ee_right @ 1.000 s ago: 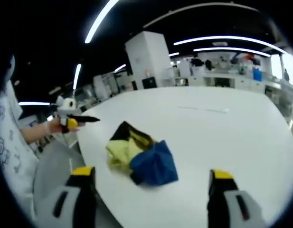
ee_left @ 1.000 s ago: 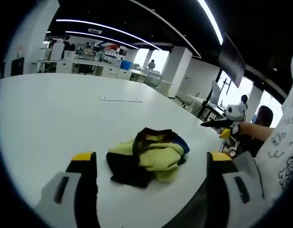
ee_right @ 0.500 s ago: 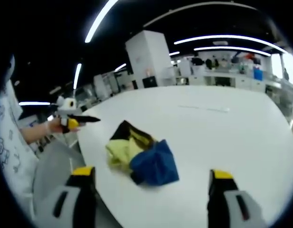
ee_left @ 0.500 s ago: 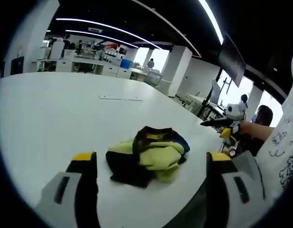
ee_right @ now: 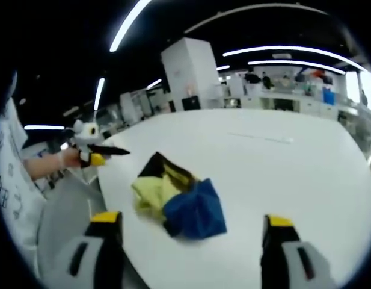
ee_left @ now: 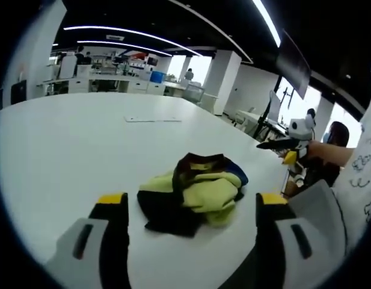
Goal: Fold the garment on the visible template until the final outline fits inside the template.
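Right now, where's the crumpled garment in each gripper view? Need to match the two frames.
Left gripper view: the garment lies on the white table, low centre, between the left gripper jaws; yellow and black show most.
Right gripper view: the garment sits left of centre, its blue part facing the camera, left of the right gripper midline.
Shared landmark: the thin flat strip on the table beyond the garment.

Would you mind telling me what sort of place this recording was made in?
Probably an open-plan lab or office: a large white table, strip ceiling lights, and cluttered workbenches along the far wall.
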`<action>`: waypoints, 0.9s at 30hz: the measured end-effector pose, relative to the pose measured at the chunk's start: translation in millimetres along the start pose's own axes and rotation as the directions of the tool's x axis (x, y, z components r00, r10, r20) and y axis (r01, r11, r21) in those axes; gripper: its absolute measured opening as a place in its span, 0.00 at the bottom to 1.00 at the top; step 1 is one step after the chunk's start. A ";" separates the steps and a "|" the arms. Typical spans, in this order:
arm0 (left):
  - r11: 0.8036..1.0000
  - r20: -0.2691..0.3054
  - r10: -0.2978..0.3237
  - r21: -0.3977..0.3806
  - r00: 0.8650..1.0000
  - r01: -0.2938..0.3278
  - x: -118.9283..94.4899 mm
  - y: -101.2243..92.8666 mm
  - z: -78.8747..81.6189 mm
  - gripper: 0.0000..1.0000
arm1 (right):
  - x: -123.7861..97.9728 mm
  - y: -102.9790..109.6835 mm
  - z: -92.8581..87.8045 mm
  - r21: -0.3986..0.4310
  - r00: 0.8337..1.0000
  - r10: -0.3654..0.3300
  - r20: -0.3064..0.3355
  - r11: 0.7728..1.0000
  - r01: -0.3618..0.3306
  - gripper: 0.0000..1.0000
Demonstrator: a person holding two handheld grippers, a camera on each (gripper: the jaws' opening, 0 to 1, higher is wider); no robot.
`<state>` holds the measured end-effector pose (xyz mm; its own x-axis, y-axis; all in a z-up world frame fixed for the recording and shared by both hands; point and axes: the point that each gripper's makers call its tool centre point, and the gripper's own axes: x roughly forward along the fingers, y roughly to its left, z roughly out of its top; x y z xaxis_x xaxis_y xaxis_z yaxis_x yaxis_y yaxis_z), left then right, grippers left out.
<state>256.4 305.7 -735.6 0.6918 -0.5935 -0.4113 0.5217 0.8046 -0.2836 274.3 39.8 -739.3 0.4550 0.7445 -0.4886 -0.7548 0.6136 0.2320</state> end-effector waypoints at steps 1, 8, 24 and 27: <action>1.000 -0.006 0.002 0.003 1.000 -0.002 1.3 -0.6 -0.7 0.81 | 2.3 0.8 -0.8 0.004 1.000 0.005 -0.007 1.000 -0.005 0.89; 1.000 0.003 -0.006 0.002 1.000 0.006 16.5 5.6 -1.8 0.70 | 16.1 -1.5 -0.5 0.027 1.000 0.012 -0.013 1.000 -0.011 0.78; 1.000 0.014 0.004 -0.026 1.000 -0.004 49.9 11.6 -9.6 0.35 | 58.7 -6.0 -23.3 0.100 0.992 0.076 -0.103 0.993 -0.066 0.27; 0.999 0.013 0.012 -0.041 1.000 -0.012 55.3 15.1 -12.8 0.27 | 62.6 -3.9 -26.3 0.127 0.991 0.083 -0.105 0.989 -0.070 0.23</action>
<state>296.1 285.2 -773.8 0.7044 -0.5838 -0.4038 0.4924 0.8116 -0.3145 293.3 77.1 -792.9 0.3382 0.7612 -0.5533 -0.7185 0.5886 0.3706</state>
